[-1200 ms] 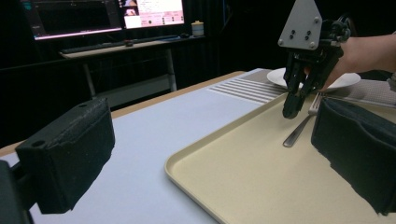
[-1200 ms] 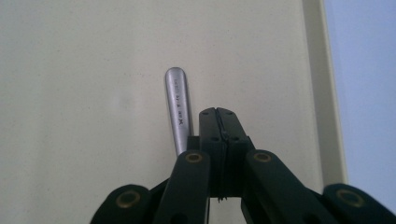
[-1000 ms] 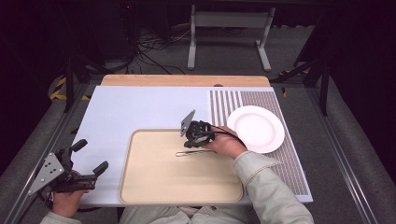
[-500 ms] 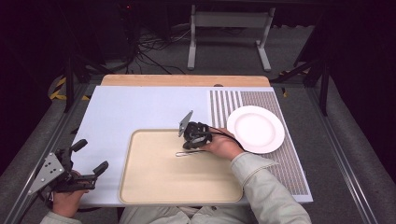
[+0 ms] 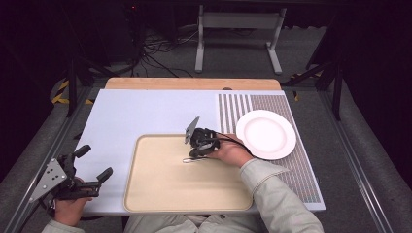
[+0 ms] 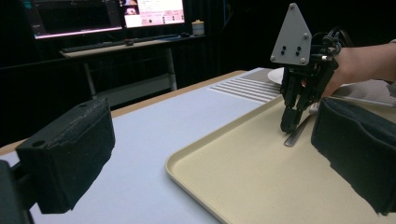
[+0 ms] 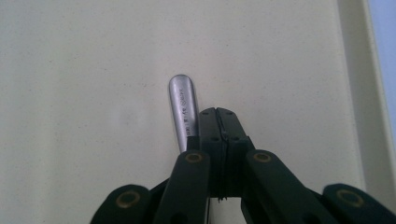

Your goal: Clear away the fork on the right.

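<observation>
Lying beside shut fingers (image 7: 212, 126) — utensil handle (image 7: 183, 109)

A dark lab: monitors (image 6: 105, 16) on a desk, floor cables (image 5: 160, 53).

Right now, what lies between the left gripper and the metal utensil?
High view: bare tray and mat between left gripper and metal utensil.

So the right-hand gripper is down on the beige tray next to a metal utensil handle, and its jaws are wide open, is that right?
Not quite. The right gripper is down on the beige tray beside the metal utensil handle, but its jaws are shut, pressed together with nothing between them. The right gripper view shows this plainly; the handle lies just alongside the closed jaws.
</observation>
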The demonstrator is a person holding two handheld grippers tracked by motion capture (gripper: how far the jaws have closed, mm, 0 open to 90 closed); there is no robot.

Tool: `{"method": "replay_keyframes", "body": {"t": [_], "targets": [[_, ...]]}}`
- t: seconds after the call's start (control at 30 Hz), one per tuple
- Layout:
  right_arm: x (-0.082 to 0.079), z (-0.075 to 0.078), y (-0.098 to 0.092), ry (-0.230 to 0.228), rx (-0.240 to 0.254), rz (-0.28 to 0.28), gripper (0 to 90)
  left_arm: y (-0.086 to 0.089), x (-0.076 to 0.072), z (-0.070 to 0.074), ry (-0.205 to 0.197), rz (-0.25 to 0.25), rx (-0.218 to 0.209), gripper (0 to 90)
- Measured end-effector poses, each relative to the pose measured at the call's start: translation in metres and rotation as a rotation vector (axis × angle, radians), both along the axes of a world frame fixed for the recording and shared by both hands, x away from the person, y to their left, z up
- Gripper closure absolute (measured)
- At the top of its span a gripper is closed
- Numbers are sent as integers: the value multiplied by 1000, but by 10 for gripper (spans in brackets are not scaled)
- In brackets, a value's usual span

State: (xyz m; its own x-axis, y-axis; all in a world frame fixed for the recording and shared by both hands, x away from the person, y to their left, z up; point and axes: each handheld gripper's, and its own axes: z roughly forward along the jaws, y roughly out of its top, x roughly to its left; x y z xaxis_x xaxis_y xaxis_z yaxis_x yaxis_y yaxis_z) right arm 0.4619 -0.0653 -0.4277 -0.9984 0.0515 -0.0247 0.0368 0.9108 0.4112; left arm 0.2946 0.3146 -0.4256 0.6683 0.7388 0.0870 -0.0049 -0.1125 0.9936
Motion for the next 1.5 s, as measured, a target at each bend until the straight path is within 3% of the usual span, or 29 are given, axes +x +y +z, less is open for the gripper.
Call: {"method": "replay_keyframes", "body": {"t": [0.27, 0.67, 1.13, 1.5], "targets": [[-6, 1, 2, 24, -16, 29, 900, 0, 0, 0, 0, 1, 0, 4], [-28, 3, -7, 59, -83, 91, 900, 0, 0, 0, -1, -1, 1, 4], [-50, 4, -38, 86, -93, 112, 900, -1, 0, 0, 3, 6, 3, 4], [-59, 4, -58, 92, -93, 94, 900, -1, 0, 0, 3, 6, 2, 5]]}}
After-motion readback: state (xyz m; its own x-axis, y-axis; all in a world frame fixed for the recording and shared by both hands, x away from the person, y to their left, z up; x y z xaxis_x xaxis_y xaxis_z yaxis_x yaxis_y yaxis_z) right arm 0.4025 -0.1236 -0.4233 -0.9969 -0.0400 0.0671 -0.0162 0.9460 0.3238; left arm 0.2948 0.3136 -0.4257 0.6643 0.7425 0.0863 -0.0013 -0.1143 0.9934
